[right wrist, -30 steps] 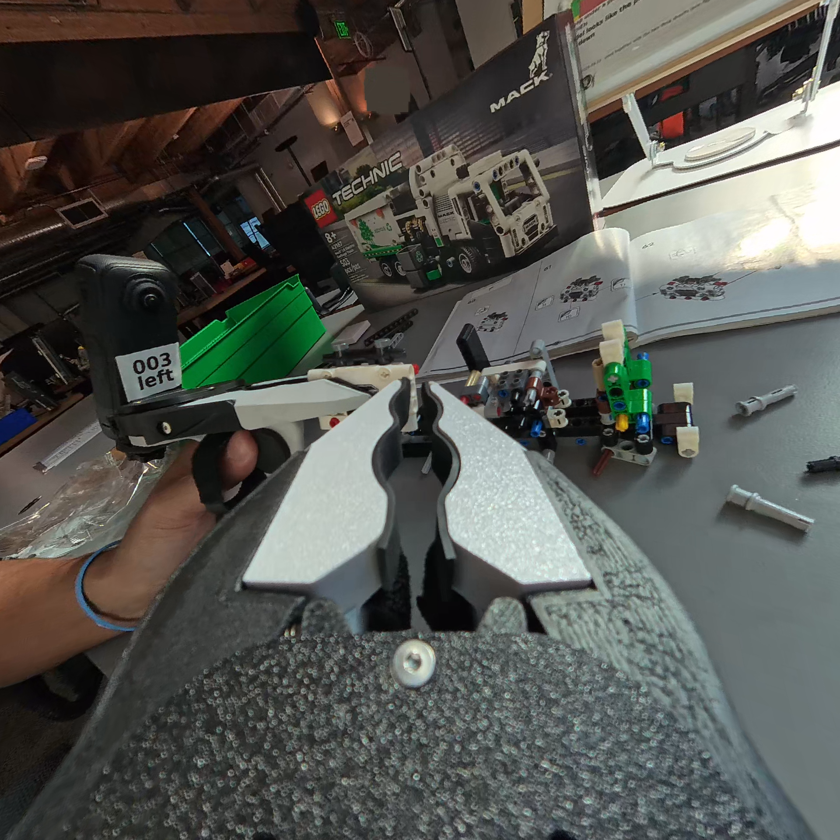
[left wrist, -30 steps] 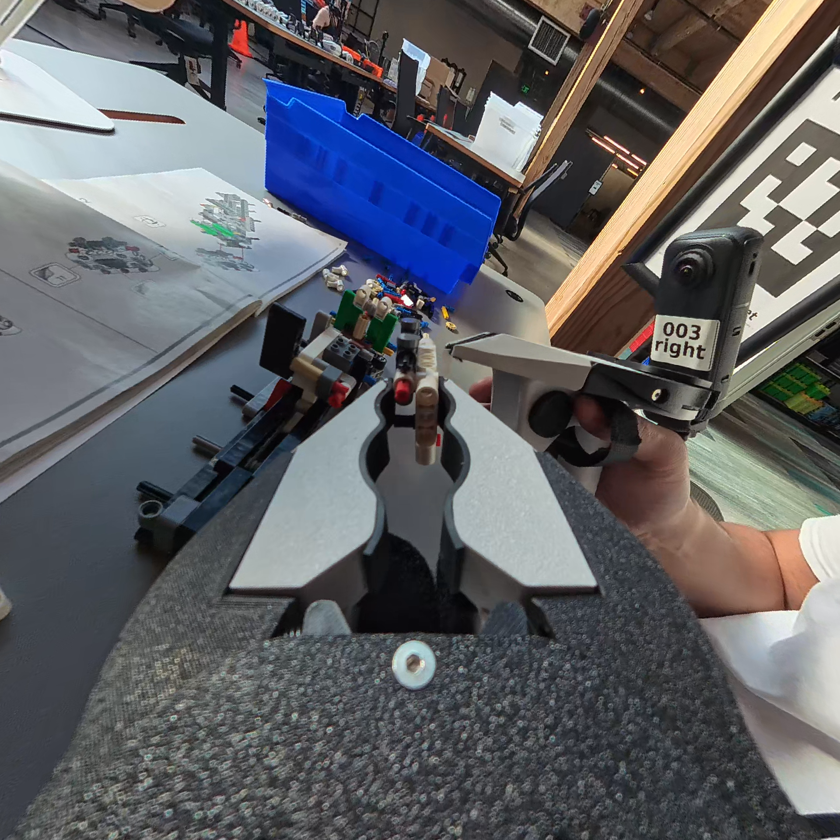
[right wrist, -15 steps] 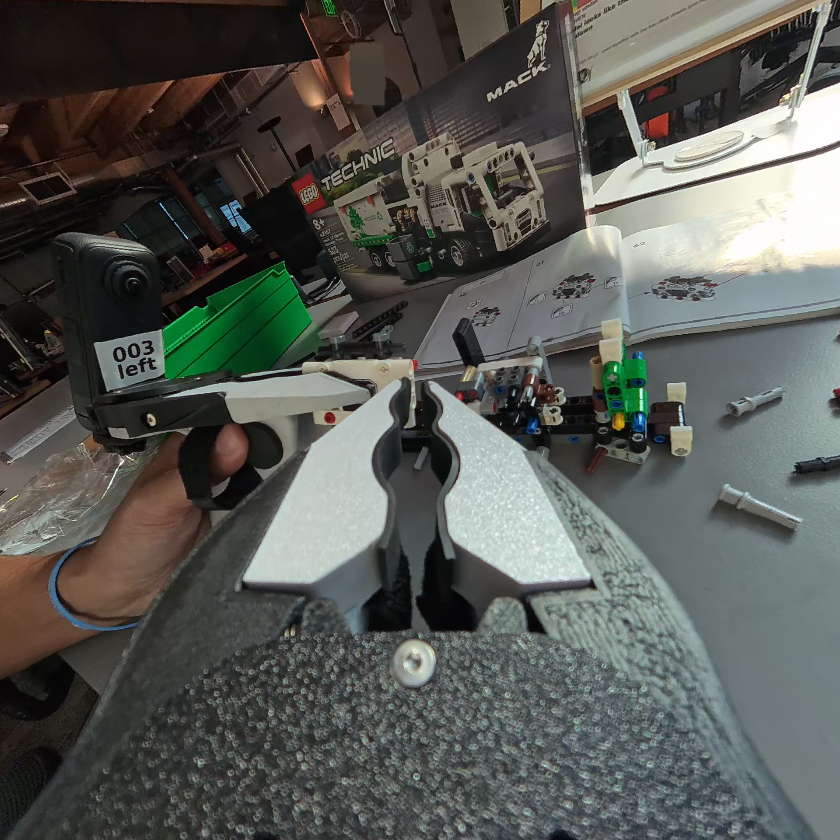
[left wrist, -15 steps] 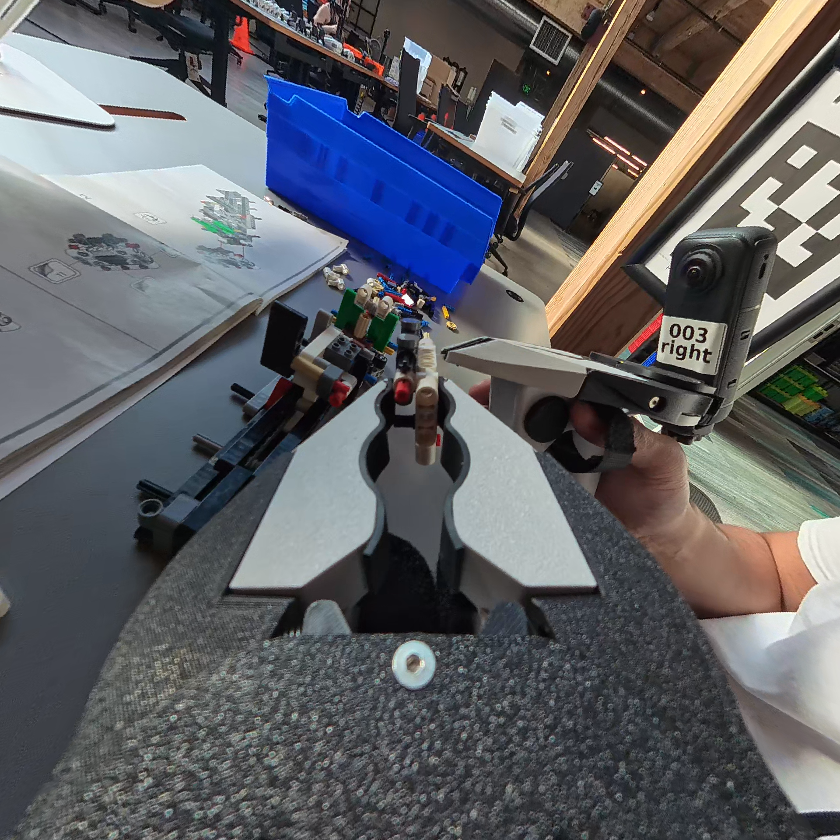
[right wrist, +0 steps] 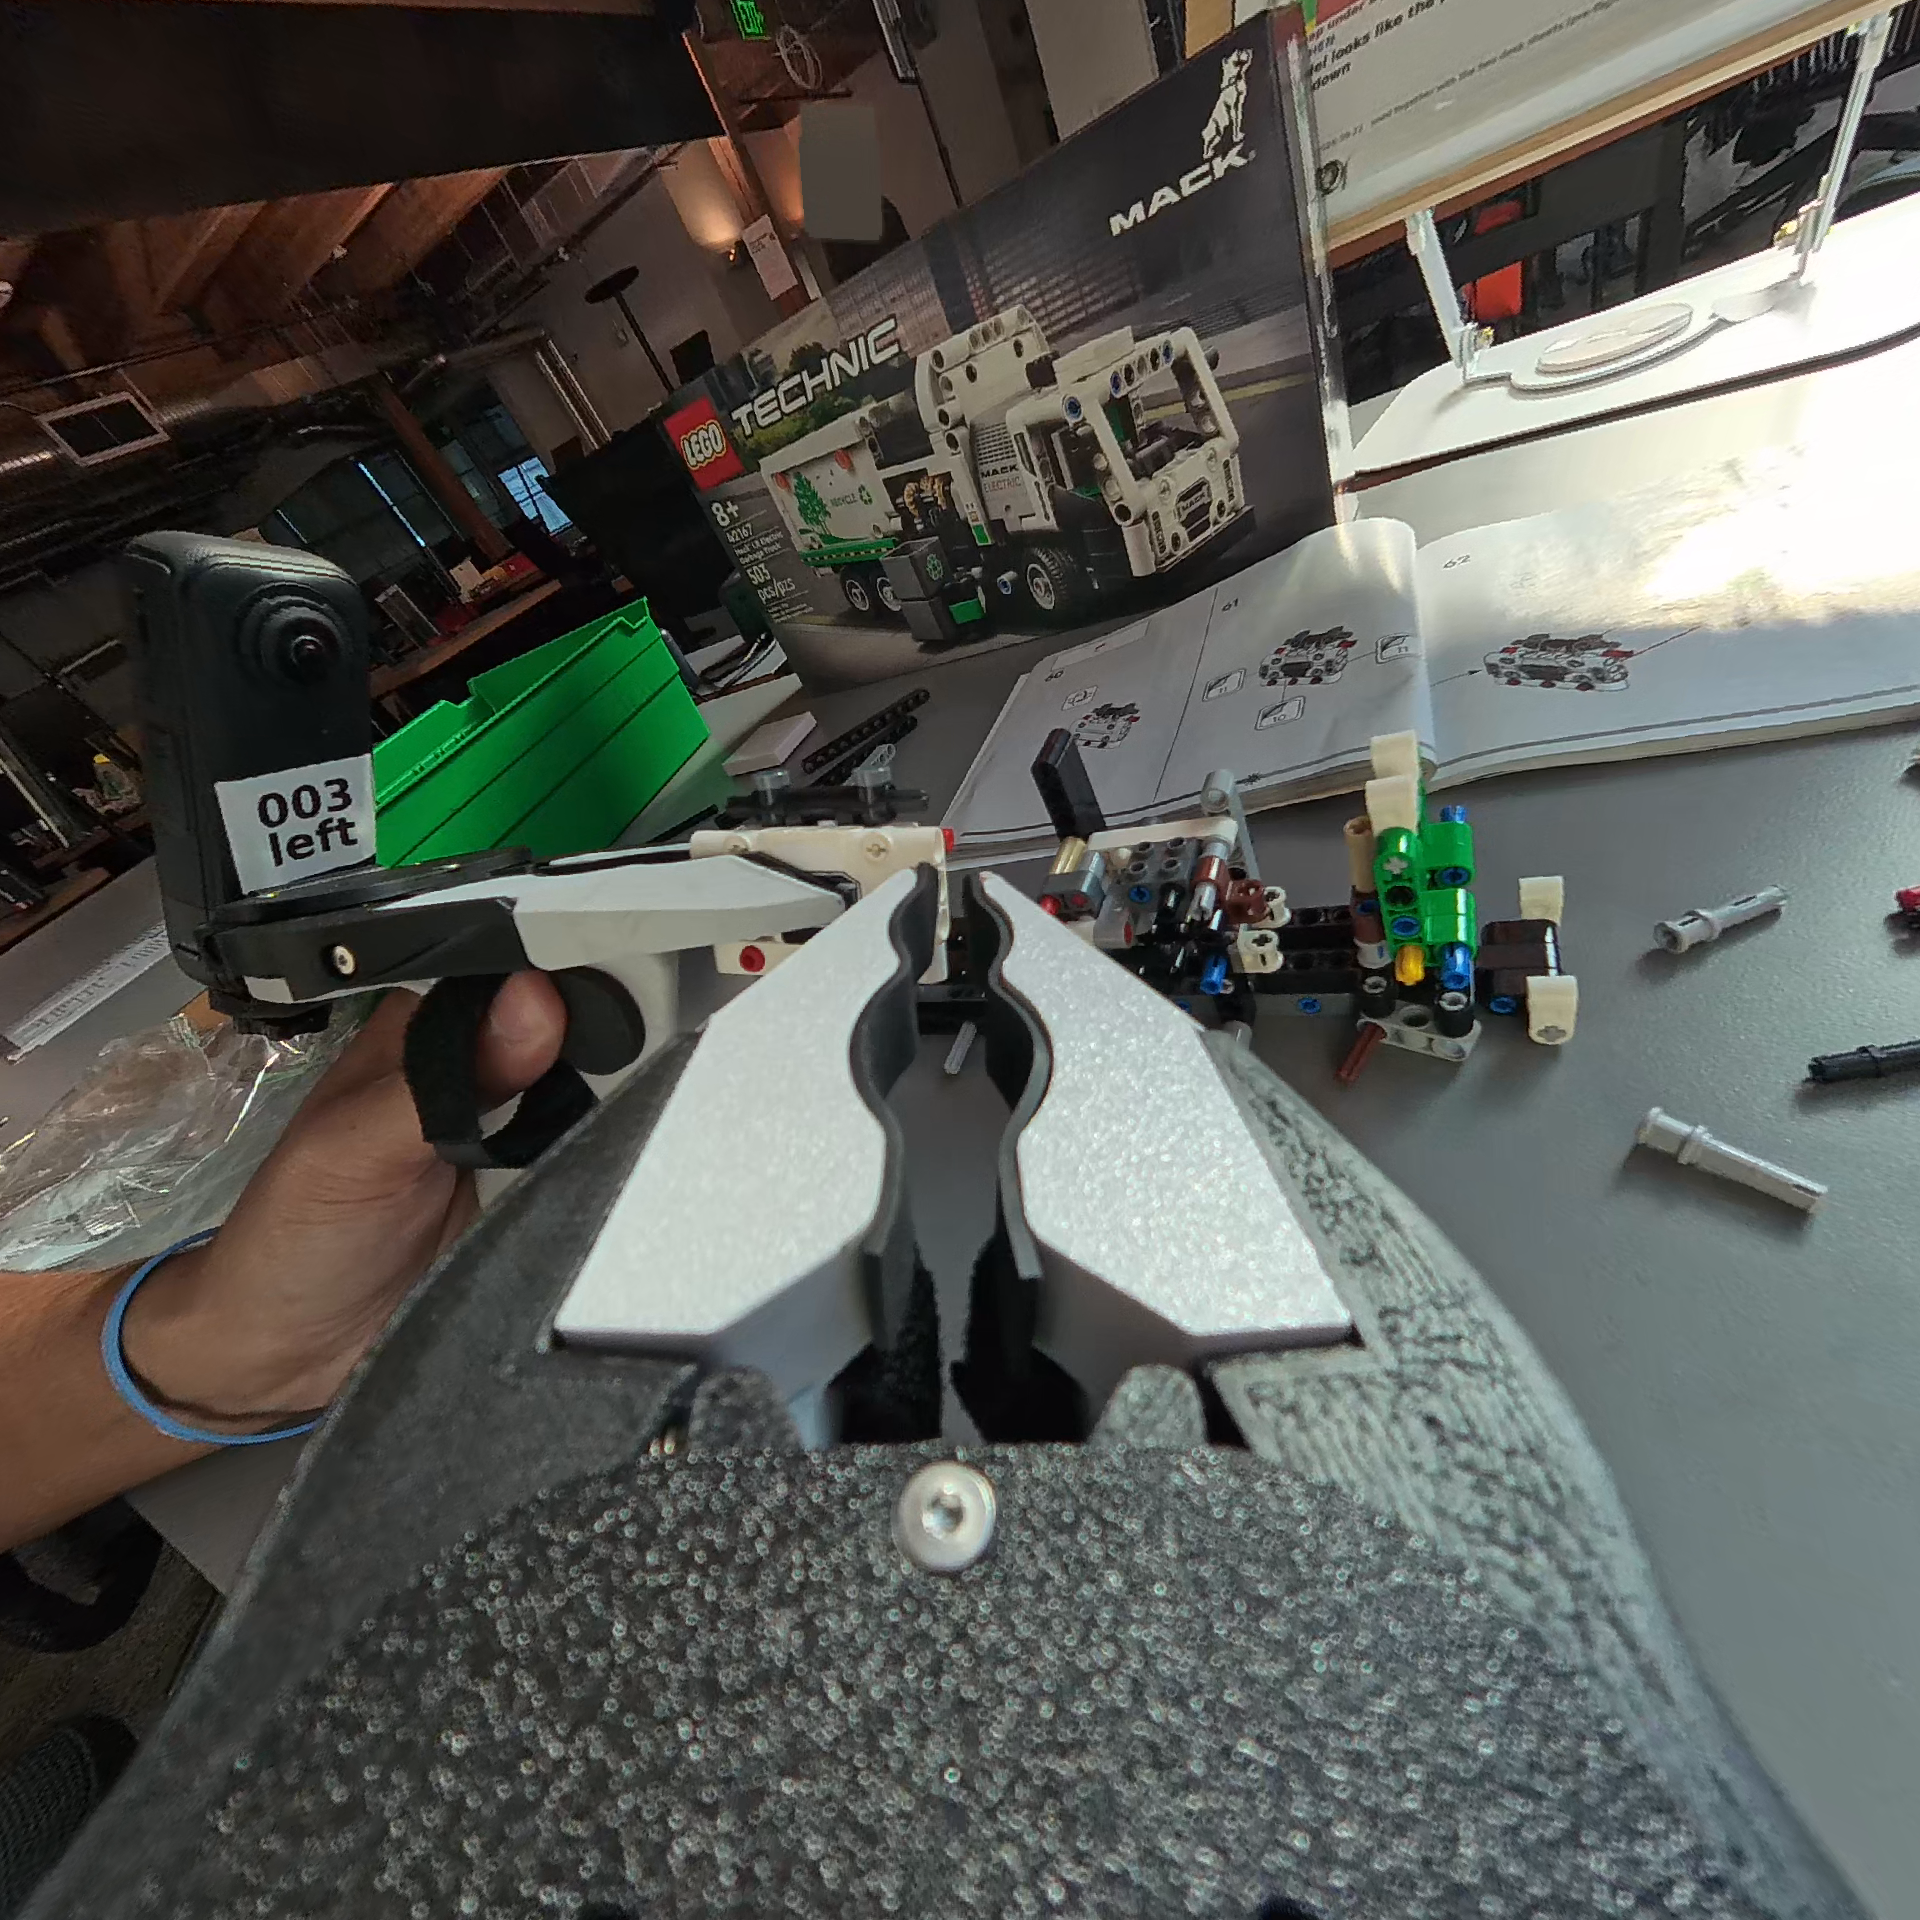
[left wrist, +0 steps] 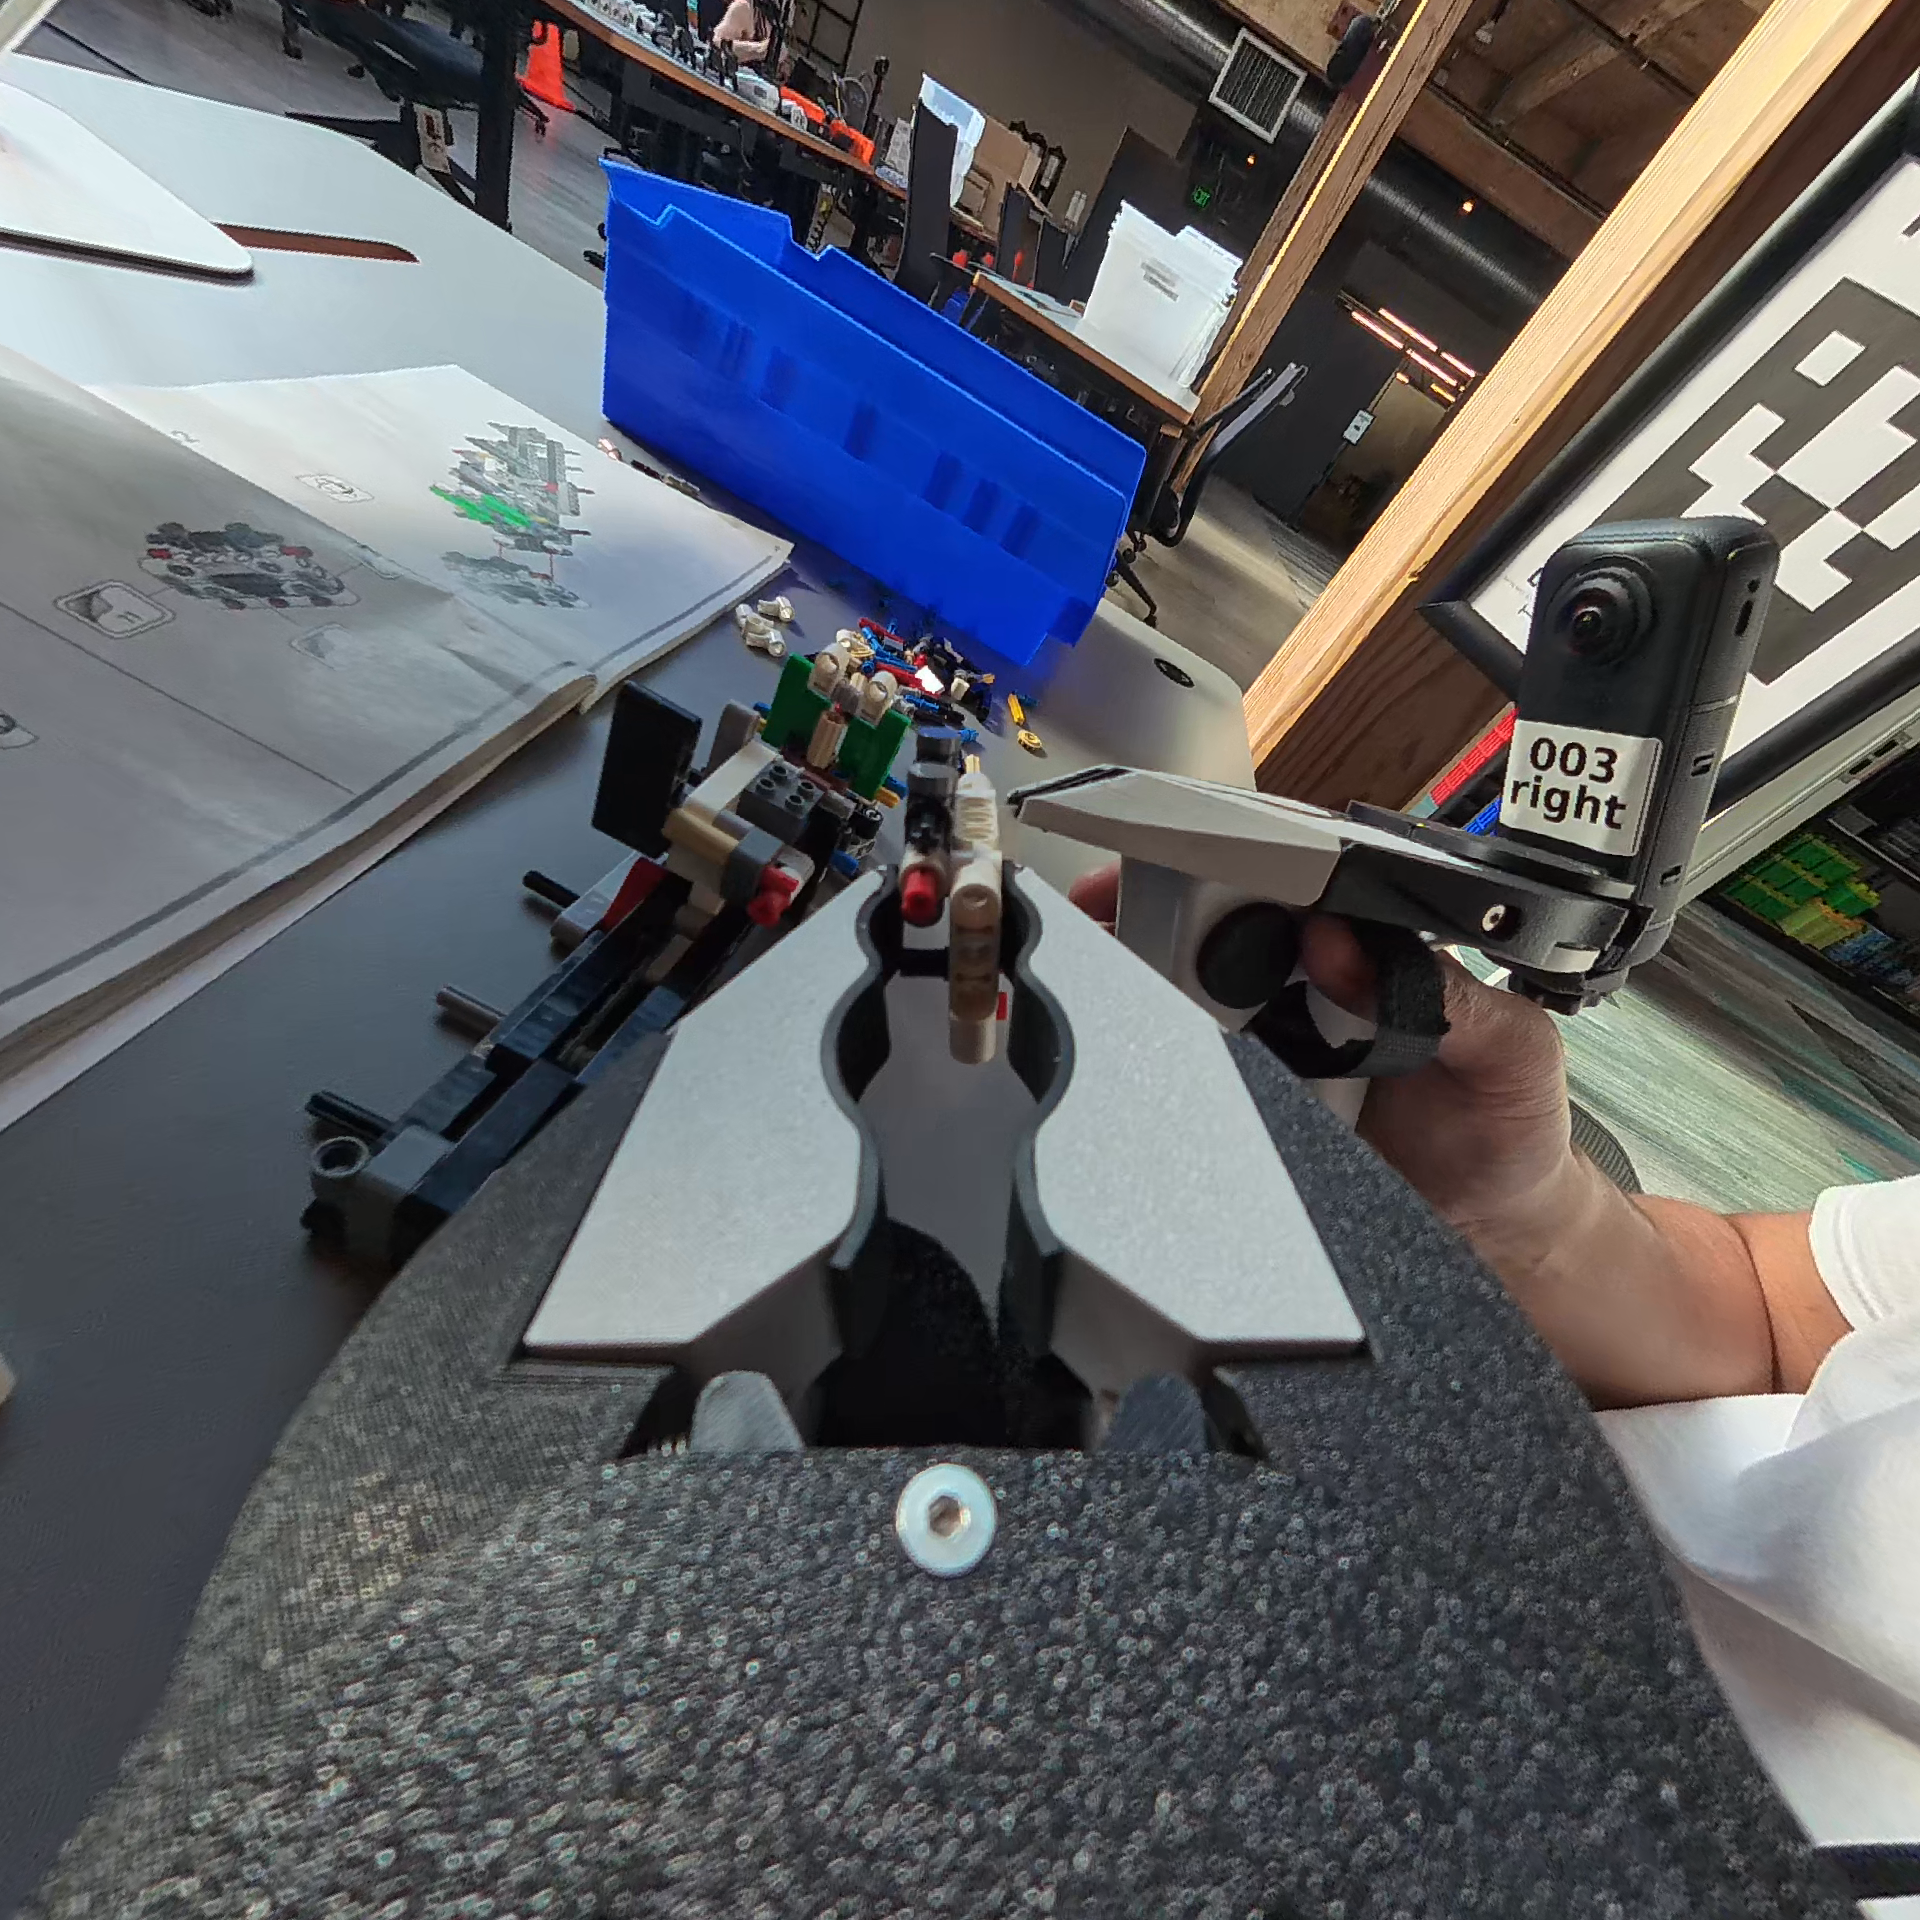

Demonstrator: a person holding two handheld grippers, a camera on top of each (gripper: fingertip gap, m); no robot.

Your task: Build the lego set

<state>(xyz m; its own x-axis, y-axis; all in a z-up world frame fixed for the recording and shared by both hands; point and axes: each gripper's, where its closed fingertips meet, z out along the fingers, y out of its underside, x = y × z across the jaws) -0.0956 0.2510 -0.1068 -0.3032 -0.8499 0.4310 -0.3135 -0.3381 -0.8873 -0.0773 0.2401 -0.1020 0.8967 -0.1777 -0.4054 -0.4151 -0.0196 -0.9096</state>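
Note:
My left gripper (left wrist: pixel 951 883) is shut on a small white brick assembly (left wrist: pixel 971 935) with red pins and a tan connector, and holds it just above the dark table. In the right wrist view the same white assembly (right wrist: pixel 831 847) sits in the left gripper's tips (right wrist: pixel 842 888). My right gripper (right wrist: pixel 948 883) is shut with nothing visible between its pads. Its tips (left wrist: pixel 1023 798) are right beside the held assembly. A long black brick frame (left wrist: pixel 727 831) with grey, tan and green parts lies on the table just beyond, and also shows in the right wrist view (right wrist: pixel 1195 904).
A blue bin (left wrist: pixel 852 416) and a pile of small loose pieces (left wrist: pixel 914 665) lie behind the frame. There is an open instruction booklet (left wrist: pixel 312 582), a green bin (right wrist: pixel 540 727) and the set's box (right wrist: pixel 1039 416). Loose grey pins (right wrist: pixel 1725 1158) and a black pin (right wrist: pixel 1860 1060) lie at the right, and a plastic bag (right wrist: pixel 125 1122) at the left. The grippers are tip to tip, or close to it.
Almost nothing. The right wrist view has shifted slightly. The left gripper stays shut on the white assembly and the right stays shut beside it.

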